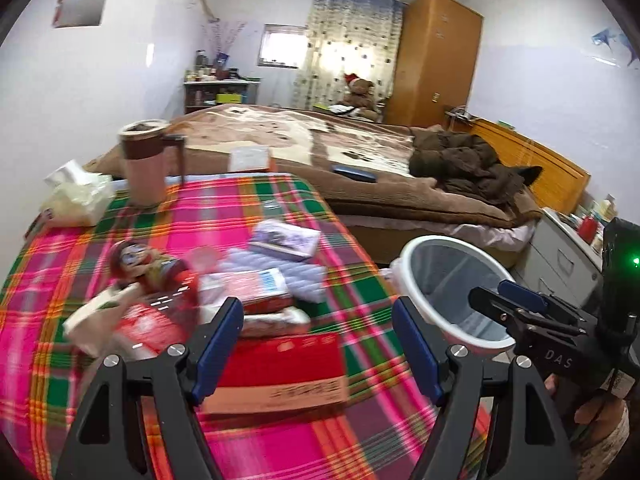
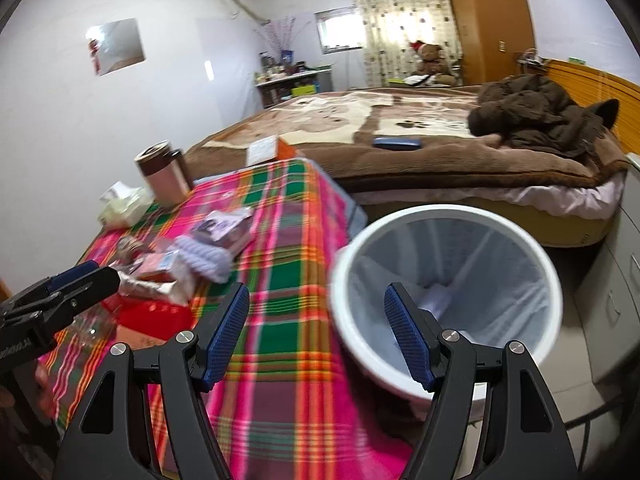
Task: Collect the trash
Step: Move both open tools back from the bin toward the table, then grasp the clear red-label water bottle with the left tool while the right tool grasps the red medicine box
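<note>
Left gripper (image 1: pixel 318 344): jaws spread wide, nothing between them, hanging over the near end of the trash pile on the plaid tablecloth (image 1: pixel 280 440). Right gripper (image 2: pixel 316 336): likewise spread and empty, one finger over the cloth edge, the other over the mouth of the white trash bin (image 2: pixel 532 256).

Trash location: a loose cluster on the left-centre of the table. Nearest the left gripper lies a flat red carton (image 1: pixel 280 372); behind it a red-and-white box (image 1: pixel 256 288), a crumpled pale-blue quilted wrapper (image 1: pixel 292 272), a purple printed packet (image 1: pixel 284 238) and a red snack bag (image 1: pixel 152 320) with a cartoon face. Motion blur prevents reading any label.

Bin: just beside the table's right edge, lined with a pale bag, a few pale scraps at the bottom.

Handling judgement: all 5 items look light. The cartons appear stiff enough to pinch across a short edge without collapse; the wrapper and bags are soft, likely slippery, and best taken at a bunched fold.

Not trash, in my assessment: the lidded mug (image 1: pixel 144 160) and the tissue pack (image 1: pixel 76 196) at the far corner.
</note>
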### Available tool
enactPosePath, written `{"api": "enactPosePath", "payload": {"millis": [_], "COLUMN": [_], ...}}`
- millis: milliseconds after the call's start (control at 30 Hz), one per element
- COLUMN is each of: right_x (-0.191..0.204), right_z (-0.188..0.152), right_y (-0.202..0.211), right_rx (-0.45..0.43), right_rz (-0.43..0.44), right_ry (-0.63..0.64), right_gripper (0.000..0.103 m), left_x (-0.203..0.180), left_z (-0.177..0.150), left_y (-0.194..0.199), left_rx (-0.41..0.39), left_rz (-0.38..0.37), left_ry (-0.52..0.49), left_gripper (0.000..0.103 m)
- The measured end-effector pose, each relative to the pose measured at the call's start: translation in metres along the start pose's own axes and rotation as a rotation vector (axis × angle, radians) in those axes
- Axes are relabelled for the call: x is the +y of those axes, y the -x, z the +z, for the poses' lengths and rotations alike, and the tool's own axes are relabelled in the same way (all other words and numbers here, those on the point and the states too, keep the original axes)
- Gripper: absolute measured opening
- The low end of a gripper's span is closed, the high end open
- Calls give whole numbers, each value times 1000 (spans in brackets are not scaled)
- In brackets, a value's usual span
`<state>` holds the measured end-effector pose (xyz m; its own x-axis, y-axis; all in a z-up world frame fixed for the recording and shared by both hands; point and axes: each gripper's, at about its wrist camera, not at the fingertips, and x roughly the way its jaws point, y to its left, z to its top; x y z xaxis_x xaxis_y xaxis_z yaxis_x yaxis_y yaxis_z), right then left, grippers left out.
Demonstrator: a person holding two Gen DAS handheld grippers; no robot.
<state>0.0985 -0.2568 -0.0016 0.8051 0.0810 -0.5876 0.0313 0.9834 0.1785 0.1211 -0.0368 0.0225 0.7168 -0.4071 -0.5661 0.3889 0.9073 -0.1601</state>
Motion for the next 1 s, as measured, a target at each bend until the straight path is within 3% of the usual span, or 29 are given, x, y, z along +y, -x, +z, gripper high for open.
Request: {"api": "enactPosePath", "payload": {"millis": [333, 767, 1000], "right_x": [43, 76, 97], "right_z": [-4, -14, -18], "right_y": [-21, -53, -61], "right_rx": [45, 160, 177], "right_rz": [98, 239, 277], "right_ry": [100, 182, 279], "right_gripper": [72, 72, 72], "left_x": [70, 104, 117], "left_z": [-17, -23, -29], "left_y": [13, -14, -24], "left_rx": [25, 125, 181], "left_rz": [128, 122, 118], "left_ry": [73, 84, 111], "left_gripper": [79, 79, 79]}}
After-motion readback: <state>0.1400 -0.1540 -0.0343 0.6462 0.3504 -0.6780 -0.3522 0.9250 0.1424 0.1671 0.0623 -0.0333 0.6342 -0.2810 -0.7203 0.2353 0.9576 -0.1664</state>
